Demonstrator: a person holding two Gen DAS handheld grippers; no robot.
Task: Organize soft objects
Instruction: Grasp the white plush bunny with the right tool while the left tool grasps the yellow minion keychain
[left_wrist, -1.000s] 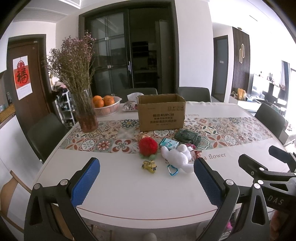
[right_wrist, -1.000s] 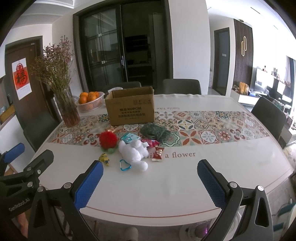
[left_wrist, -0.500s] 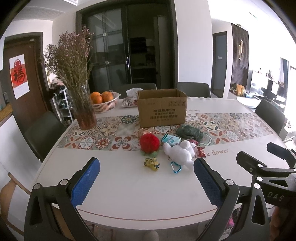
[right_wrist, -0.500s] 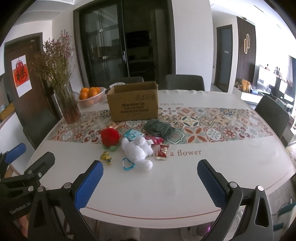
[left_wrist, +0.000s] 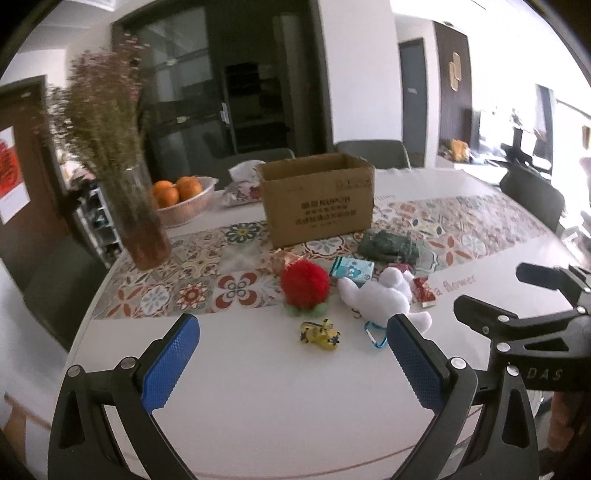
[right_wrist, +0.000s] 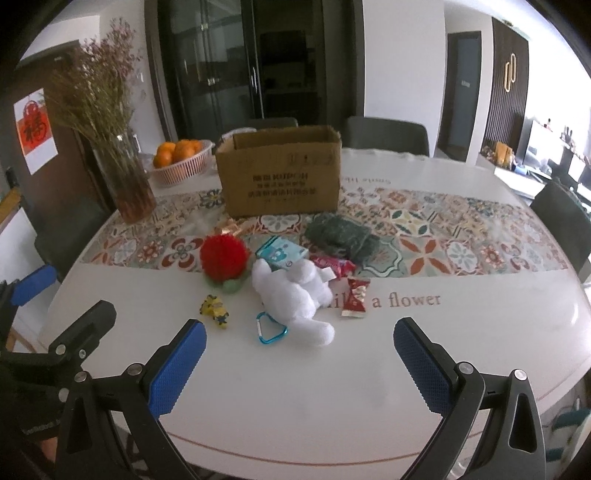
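Note:
A white plush toy (right_wrist: 293, 293) with a blue carabiner (right_wrist: 271, 332) lies mid-table beside a red fluffy ball (right_wrist: 224, 257), a small yellow toy (right_wrist: 215, 310) and a dark green knit cloth (right_wrist: 341, 236). An open cardboard box (right_wrist: 280, 177) stands behind them. My left gripper (left_wrist: 291, 358) is open and empty, low over the near edge, short of the yellow toy (left_wrist: 320, 333) and the red ball (left_wrist: 304, 283). My right gripper (right_wrist: 301, 360) is open and empty, just short of the white plush, which also shows in the left wrist view (left_wrist: 384, 297).
A glass vase of dried flowers (right_wrist: 127, 184) and a basket of oranges (right_wrist: 181, 160) stand at the back left. A teal packet (right_wrist: 281, 253) and red snack wrappers (right_wrist: 355, 297) lie among the toys. Chairs (right_wrist: 386, 134) surround the table (right_wrist: 406, 332).
Both grippers have moved forward over the table toward the toys, which now look larger and nearer. Both stay open. Nothing on the table has moved.

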